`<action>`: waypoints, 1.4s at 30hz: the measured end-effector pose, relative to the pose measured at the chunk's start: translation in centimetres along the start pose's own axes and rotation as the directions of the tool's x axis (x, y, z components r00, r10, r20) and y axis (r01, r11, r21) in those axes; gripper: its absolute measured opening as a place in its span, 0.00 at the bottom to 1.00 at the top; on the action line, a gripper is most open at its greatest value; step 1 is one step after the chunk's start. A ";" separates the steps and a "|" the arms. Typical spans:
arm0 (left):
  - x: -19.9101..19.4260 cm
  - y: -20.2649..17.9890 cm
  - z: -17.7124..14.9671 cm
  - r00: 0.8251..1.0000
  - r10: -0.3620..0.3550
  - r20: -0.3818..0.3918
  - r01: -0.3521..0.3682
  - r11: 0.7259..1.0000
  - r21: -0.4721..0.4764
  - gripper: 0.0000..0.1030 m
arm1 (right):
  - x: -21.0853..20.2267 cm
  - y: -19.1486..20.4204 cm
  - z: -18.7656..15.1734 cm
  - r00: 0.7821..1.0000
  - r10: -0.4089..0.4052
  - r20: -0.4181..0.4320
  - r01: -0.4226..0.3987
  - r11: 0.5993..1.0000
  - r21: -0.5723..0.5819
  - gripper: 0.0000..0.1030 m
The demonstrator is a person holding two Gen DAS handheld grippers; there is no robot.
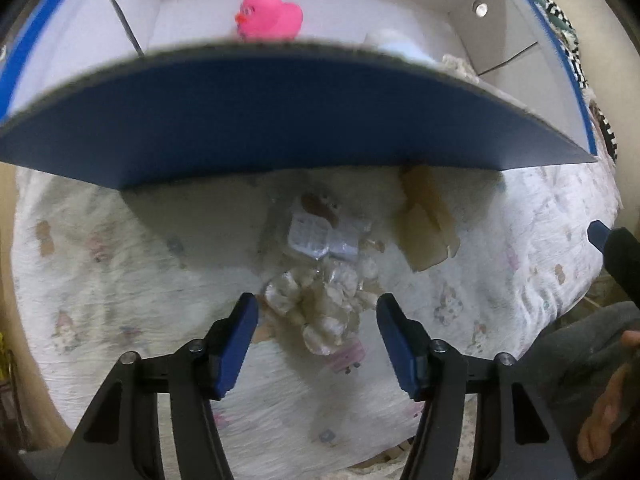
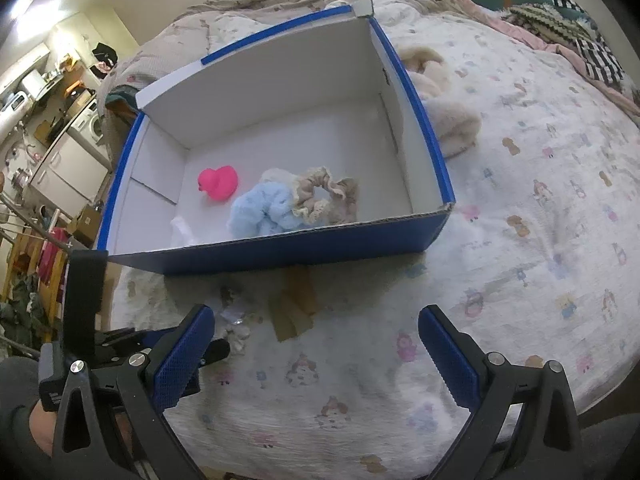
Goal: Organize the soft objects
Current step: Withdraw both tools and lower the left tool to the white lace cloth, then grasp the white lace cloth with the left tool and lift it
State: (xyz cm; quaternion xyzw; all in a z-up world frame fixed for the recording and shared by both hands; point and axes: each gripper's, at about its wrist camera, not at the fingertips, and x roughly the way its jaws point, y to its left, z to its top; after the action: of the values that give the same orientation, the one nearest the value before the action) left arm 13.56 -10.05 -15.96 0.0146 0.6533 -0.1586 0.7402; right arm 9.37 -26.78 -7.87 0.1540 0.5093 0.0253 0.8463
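A blue box with white inside (image 2: 280,248) stands on the bed; its near wall fills the left wrist view (image 1: 280,120). Inside lie a pink rubber duck (image 2: 219,182) (image 1: 270,16), a light blue scrunchie (image 2: 262,208) and a beige lace scrunchie (image 2: 320,196). A clear plastic bag of white soft pieces (image 1: 320,284) lies on the sheet in front of the box, small in the right wrist view (image 2: 238,326). My left gripper (image 1: 318,312) is open, its fingers either side of the bag's near end. My right gripper (image 2: 316,320) is open and empty over the sheet.
A tan folded piece (image 1: 428,220) (image 2: 296,308) lies on the sheet by the box's front. A cream fluffy item (image 2: 444,108) lies beyond the box's right wall. Blankets and a checked cloth (image 2: 596,56) lie at the far right. Room furniture stands left of the bed.
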 end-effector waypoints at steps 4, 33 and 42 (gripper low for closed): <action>1.6 -0.2 0.4 0.998 -0.007 -0.055 0.006 1.000 -0.008 0.24 | 0.3 -0.2 0.0 1.000 0.001 -0.011 -0.001 1.000 0.009 1.00; -6.3 6.0 -2.1 0.993 0.072 0.089 -0.061 0.991 -0.119 0.15 | 9.1 0.0 -0.1 0.939 0.192 -0.286 -0.151 0.975 0.161 0.49; -5.2 5.5 -1.4 0.993 0.082 0.080 -0.074 0.993 -0.097 0.15 | 11.2 0.3 -0.2 0.945 0.134 -0.297 -0.086 0.982 0.171 0.48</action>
State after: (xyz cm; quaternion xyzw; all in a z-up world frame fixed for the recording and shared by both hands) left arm 13.16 -3.40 -12.14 -0.0014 0.6271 -0.0990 0.7726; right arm 14.56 -24.23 -17.42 0.2420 0.6258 0.0563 0.7394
